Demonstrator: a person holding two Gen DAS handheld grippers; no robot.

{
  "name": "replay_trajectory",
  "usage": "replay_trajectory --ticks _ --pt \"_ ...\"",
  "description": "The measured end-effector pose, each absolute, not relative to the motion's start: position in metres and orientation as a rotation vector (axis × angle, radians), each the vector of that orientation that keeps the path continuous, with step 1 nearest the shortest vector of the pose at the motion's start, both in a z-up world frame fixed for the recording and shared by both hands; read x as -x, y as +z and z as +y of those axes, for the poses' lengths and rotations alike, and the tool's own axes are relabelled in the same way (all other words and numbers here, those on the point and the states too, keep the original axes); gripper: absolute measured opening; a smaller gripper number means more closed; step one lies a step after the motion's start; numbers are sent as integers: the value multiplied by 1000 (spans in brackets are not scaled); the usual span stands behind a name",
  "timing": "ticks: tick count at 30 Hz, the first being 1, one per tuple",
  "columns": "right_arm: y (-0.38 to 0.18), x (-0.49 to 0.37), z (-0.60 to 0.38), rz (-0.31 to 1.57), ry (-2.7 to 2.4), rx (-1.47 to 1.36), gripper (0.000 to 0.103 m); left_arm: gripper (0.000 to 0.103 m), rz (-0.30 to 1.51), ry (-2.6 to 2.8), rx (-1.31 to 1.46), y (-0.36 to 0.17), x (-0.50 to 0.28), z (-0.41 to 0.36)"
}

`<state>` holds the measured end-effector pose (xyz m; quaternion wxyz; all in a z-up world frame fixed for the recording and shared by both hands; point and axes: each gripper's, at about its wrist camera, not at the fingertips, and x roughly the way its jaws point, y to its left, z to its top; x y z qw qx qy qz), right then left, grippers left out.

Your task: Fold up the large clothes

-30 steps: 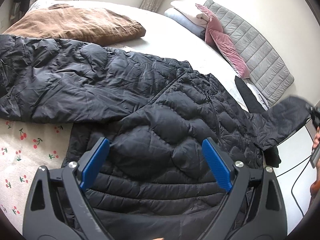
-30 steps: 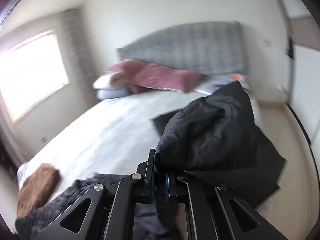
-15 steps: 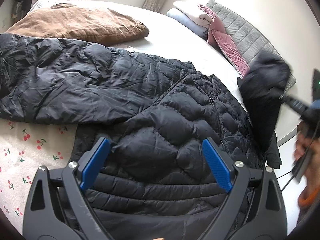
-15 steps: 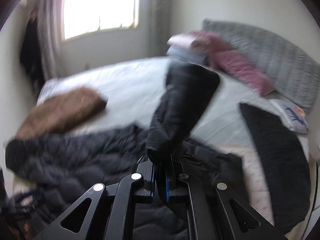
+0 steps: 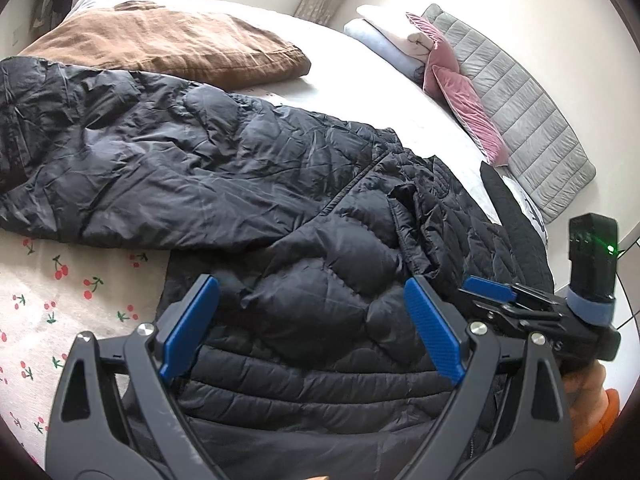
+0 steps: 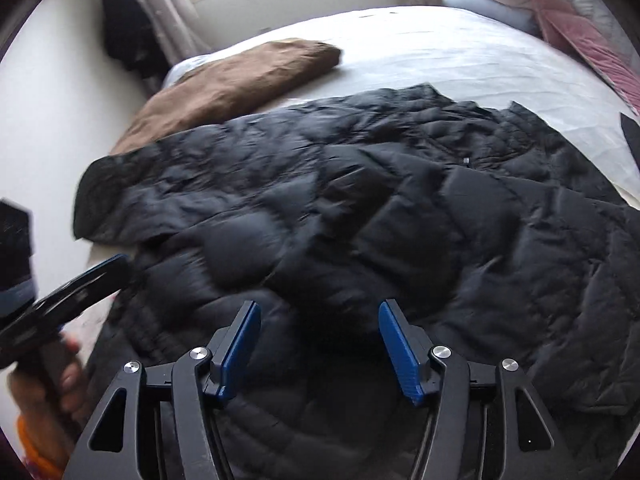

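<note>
Nearest, the left claw (image 5: 312, 328) gapes wide over the hem of the black puffer jacket (image 5: 304, 240); the right claw (image 6: 320, 344) hangs unclenched and empty above its body. The jacket sprawls across the bed (image 5: 360, 64), its long sleeve (image 5: 120, 168) running leftward, nearer the left claw. Beyond lies a brown pillow (image 5: 168, 44).

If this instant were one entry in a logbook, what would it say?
stage: sleeve fold | left gripper: open, above black quilted puffer jacket | right gripper: open, holding nothing | jacket sleeve: lying across the body | surface: white bed
</note>
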<state>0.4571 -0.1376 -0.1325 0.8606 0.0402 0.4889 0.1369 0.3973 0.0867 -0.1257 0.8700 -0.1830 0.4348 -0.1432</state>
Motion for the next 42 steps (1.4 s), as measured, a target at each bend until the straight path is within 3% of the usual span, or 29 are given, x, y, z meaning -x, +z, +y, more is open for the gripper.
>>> replay_trajectory --ticks 8,10,12,20,23,25,26,35,42 --pt "-115 -457 -153 982 227 -104 63 94 914 -280 395 -127 -397 89" --pt "-119 -463 -148 1009 252 -98 47 94 918 -266 395 -126 -398 94" --pt "-130 -472 -139 1061 263 -89 39 94 912 -229 402 -126 -400 103" --pt "-144 -498 -115 1065 197 -5 38 94 906 -51 410 -127 -404 147" --pt "-129 -480 -121 1024 220 -28 41 94 900 24 421 -128 -405 166" --pt "-122 -464 -125 997 206 -6 55 94 898 50 447 -129 -405 177" --pt "-119 -454 -127 980 195 16 57 94 897 67 462 -130 -404 184" --pt "-98 -388 -162 950 159 57 59 94 851 202 555 -134 -393 242" --pt "-79 -344 -202 899 106 23 72 94 821 279 757 -152 -387 313"
